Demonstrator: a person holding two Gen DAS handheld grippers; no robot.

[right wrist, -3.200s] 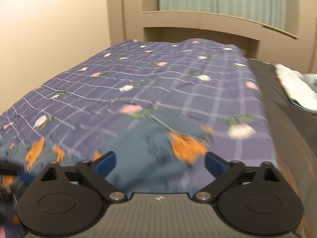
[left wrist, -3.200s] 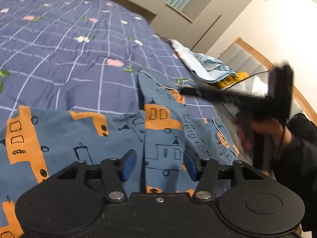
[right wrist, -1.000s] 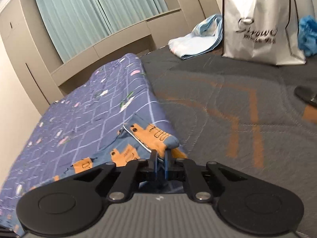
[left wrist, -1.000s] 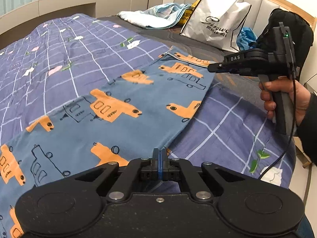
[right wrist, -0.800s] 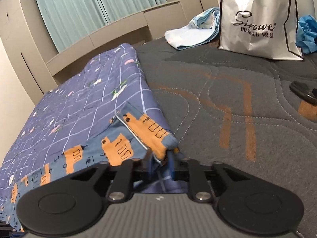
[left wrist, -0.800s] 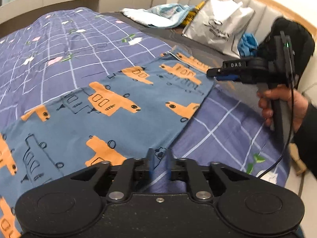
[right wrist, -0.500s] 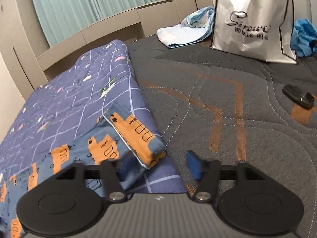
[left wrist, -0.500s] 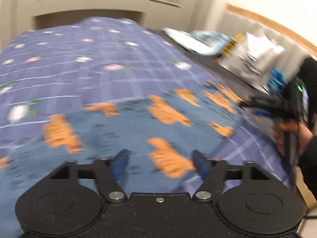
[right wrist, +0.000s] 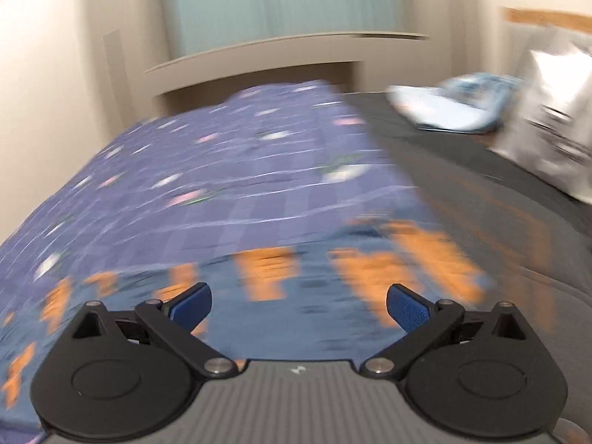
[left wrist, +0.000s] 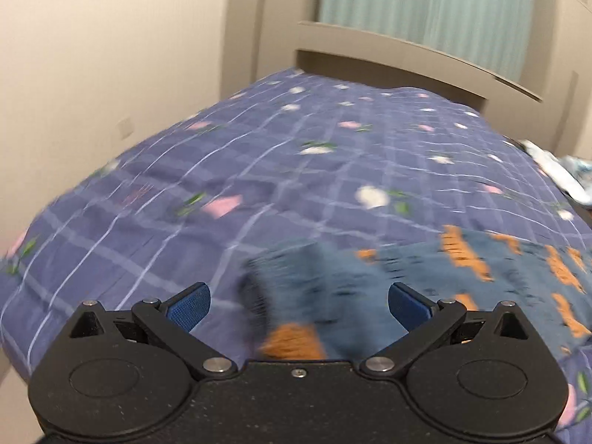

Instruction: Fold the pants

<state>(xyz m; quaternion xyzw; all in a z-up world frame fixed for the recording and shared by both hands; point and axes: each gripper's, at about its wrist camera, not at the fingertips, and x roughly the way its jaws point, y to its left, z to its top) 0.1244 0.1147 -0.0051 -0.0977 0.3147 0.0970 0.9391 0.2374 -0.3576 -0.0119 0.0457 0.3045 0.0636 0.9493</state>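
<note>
Both wrist views look low and forward across the bed toward the curtain [left wrist: 418, 11] and ledge [right wrist: 281, 50]. The left view sits close over the quilt [left wrist: 259, 170], with the pants [left wrist: 425, 277] lower right. The right view faces the same way, further right, taking in the bare mattress [right wrist: 481, 199] and bag [right wrist: 547, 125]. Both share quilt, pants, ledge and curtain; both are blurred.

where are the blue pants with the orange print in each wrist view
Left wrist: the pants lie low and right of centre, blurred, reaching the right edge, between the open left gripper fingers.
Right wrist: the pants span the lower half, ahead of the open right gripper.
Shared landmark: the purple checked quilt.
</note>
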